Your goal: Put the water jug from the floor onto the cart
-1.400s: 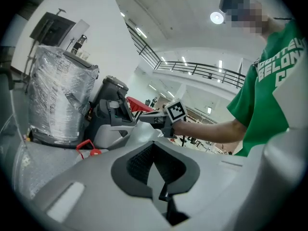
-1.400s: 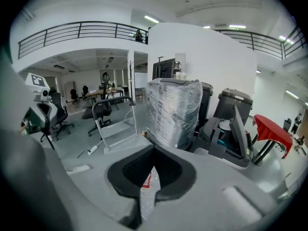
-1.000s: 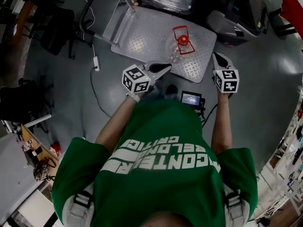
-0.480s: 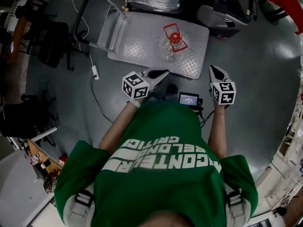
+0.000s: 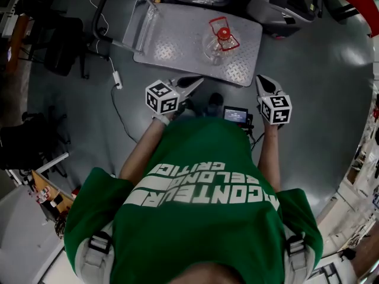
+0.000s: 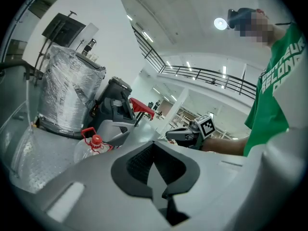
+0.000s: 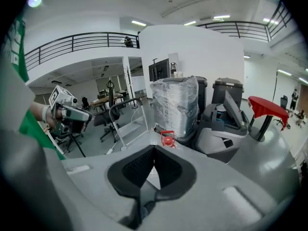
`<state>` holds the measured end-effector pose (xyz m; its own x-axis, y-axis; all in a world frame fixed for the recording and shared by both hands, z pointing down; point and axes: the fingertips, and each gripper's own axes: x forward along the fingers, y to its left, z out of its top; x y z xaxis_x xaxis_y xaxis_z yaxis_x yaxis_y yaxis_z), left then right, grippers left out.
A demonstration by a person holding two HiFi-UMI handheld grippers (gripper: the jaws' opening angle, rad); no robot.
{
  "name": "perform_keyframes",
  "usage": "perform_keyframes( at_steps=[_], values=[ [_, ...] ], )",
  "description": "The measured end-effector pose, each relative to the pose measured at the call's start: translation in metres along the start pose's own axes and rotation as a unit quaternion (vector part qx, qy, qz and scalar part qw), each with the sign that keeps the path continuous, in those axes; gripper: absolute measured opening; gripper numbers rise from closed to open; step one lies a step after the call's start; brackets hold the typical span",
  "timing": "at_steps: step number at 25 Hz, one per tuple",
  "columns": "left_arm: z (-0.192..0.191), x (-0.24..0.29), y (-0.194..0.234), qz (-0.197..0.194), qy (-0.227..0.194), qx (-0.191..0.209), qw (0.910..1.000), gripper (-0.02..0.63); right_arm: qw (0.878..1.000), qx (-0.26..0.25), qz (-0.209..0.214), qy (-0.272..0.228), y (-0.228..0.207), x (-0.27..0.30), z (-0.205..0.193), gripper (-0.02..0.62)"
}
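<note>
Jug stays upright on the cart while left gripper and right gripper, jaws together, draw back

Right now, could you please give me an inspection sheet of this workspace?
Surface: cart, bare metal deck, standing on the grey floor.
Job's things: jug upright on the cart, red cap on.
Clutter: nothing seen on the cart besides the jug.
Grippers: left gripper and right gripper both shut and empty, held short of the cart.
Cables: white cable on the floor left of the cart.
Surroundings: wrapped load behind the cart, chair to its left, grey machine to its right.
</note>
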<state>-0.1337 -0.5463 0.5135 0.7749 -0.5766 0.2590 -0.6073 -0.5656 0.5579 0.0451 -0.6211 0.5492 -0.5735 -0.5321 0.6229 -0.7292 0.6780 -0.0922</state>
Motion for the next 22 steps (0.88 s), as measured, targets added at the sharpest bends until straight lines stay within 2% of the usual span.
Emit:
perform_keyframes(
  at_steps=[8, 22],
  values=[
    [-0.012, -0.034, -0.004, -0.013, -0.015, -0.004, 0.9998, 0.009, 1.000, -0.001, -0.007, 0.004, 0.043, -0.014, -0.010, -0.006],
    [-0.044, -0.081, -0.010, -0.050, 0.001, 0.000, 0.9988, 0.008, 0.999, 0.014, -0.034, 0.000, 0.114, -0.036, -0.042, -0.006]
  ],
)
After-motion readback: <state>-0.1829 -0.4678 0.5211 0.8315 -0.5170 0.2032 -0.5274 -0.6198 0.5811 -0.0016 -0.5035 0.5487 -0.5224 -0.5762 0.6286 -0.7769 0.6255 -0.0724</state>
